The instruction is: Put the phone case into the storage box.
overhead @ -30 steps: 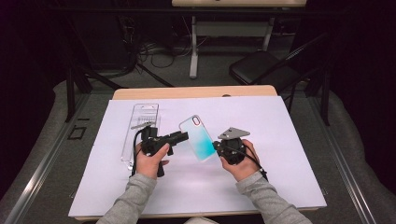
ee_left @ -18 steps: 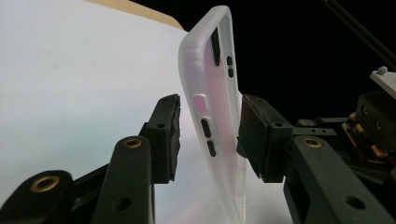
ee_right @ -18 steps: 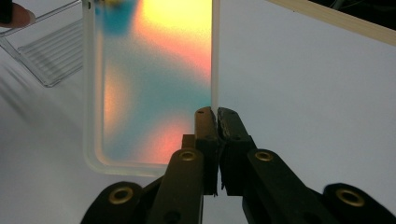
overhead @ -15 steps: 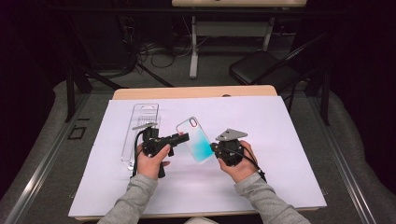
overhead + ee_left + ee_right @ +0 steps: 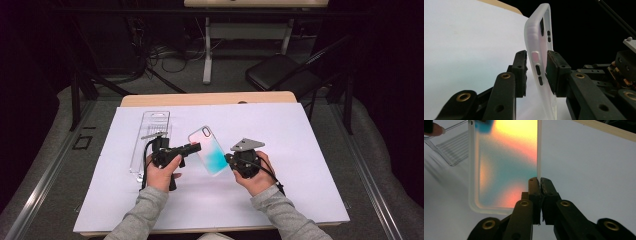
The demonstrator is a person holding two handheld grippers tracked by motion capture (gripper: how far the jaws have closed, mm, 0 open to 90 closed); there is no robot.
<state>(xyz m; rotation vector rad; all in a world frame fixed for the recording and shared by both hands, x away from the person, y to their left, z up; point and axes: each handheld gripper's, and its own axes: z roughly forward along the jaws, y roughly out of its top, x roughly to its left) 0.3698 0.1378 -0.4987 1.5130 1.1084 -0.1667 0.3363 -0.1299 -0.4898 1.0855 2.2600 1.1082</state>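
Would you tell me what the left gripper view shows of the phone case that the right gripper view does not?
Left gripper view: the phone case edge-on, its side button cutouts between the closing left gripper jaws. Right gripper view: the case's broad pink-and-teal back, the clear plastic package behind, and the right gripper shut on one edge. Both: the case and the white sheet.

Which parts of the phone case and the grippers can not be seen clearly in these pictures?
- Translucent pink-and-teal phone case, left gripper view: its lower end is cut off by the bottom edge.
- Same case, right gripper view: its top is cut off by the upper edge.
- Left gripper: whether both pads press the case is unclear.
- Clear plastic packaging tray, high view: left hand hides part.
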